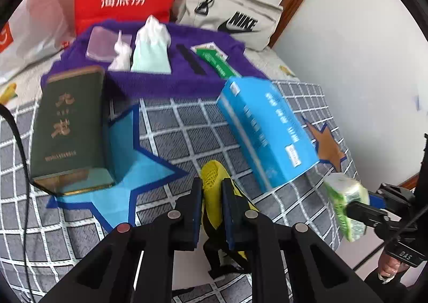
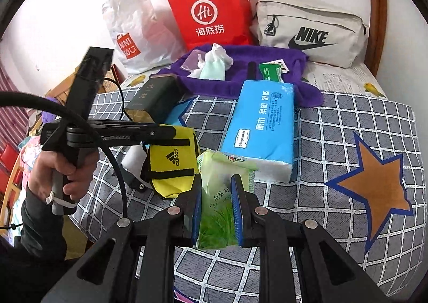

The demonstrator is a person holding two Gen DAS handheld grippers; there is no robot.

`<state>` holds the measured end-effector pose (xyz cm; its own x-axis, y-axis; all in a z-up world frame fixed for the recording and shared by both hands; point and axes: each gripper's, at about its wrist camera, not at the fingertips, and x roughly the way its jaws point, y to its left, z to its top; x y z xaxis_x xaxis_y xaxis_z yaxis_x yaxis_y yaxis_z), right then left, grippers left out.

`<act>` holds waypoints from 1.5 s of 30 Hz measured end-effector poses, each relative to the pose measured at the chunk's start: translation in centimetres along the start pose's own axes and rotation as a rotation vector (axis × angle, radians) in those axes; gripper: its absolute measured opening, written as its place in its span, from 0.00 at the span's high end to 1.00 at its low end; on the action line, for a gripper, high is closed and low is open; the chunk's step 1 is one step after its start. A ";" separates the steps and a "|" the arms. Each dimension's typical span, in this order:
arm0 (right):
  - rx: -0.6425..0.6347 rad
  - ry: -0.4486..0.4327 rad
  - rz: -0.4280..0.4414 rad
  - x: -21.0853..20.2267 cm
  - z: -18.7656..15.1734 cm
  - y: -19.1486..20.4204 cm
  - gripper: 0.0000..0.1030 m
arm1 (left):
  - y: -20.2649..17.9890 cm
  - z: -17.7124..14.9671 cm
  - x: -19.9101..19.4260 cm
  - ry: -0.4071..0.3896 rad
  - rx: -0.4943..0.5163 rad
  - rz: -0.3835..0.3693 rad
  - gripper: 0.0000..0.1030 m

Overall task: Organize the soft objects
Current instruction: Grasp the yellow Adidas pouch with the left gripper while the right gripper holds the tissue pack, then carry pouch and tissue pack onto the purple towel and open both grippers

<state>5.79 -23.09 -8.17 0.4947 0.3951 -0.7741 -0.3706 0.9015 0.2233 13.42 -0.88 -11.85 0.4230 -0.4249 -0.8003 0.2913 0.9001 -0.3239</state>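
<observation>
Far left on the checked bed cover (image 2: 334, 121): a white plastic shopping bag (image 2: 133, 33) leaning at the wall, then a dark green box (image 1: 69, 129) standing tilted at the edge of a blue star patch (image 1: 128, 177). Left tool (image 1: 211, 190) clamped shut on a yellow pouch (image 2: 172, 164), black-trimmed with a sports logo, held just above the cover beside the green box; seen from the right wrist, left hand (image 2: 67, 166) wrapped round the tool's handle. Further back, against the wall, a red paper bag (image 2: 211, 8) upright, and in front of it a purple towel (image 1: 165, 78) spread flat, carrying a clear plastic case (image 1: 103, 43), crumpled white tissue (image 1: 121, 55), a pale green drawstring pouch (image 1: 151, 54), a black strip (image 1: 191, 59) and a green-and-white packet (image 1: 215, 59). Middle of the bed: a blue tissue pack (image 2: 263, 126) lying flat, its far end touching the towel's edge. Just in front of it, a green tissue packet (image 2: 219, 196) pinched between the blue pads of the right tool (image 2: 216, 190), closed on the packet, its upper end near the blue pack and just beside the yellow pouch. To the right, a beige sports pouch (image 2: 313, 30) propped at the wall by a wooden bed frame (image 2: 377, 8), and an orange star patch (image 2: 374, 185) on the cover, well apart from both tools.
</observation>
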 end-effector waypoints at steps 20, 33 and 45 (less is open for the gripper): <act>-0.035 -0.060 -0.005 -0.3 4.3 0.0 0.80 | -0.1 2.7 -4.3 -0.137 0.002 -0.040 0.88; -0.042 -0.072 -0.030 1.7 8.1 -0.2 0.80 | 1.4 4.9 -6.9 -0.205 -0.010 -0.021 0.88; -0.036 -0.071 -0.043 3.4 12.0 -1.1 0.80 | 3.7 7.7 -7.5 -0.241 -0.037 -0.009 0.88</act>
<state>17.29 -20.67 -3.92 0.5650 0.3687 -0.7381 -0.3755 0.9115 0.1680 17.90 4.91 -3.17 0.6142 -0.4396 -0.6554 0.2665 0.8973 -0.3520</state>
